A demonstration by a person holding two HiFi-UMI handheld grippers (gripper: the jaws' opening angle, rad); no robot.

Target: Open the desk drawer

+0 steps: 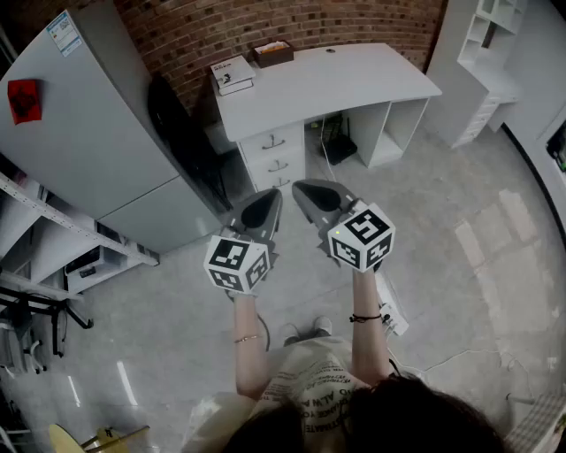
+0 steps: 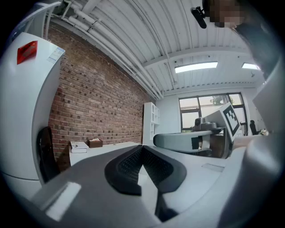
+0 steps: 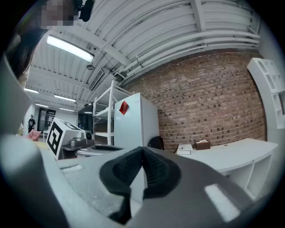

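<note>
The desk drawers sit in a stack of three under the left end of the white desk, each with a small metal handle, and all three fronts are flush and closed. The desk stands against the brick wall, well ahead of the person. On its top, near the wall, lie a white boxed item and a brown tissue box. A dark chair back stands between the desk and a tall grey refrigerator that carries a red tag. White shelving is at the far right.

Both grippers are held out side by side above the floor, pointing toward the drawer stack but well apart from it. The left gripper has its dark ribbed pads pressed together at the tips, with nothing between them. The right gripper is likewise closed on nothing, pads meeting at the tips. Neither touches the desk.
</note>
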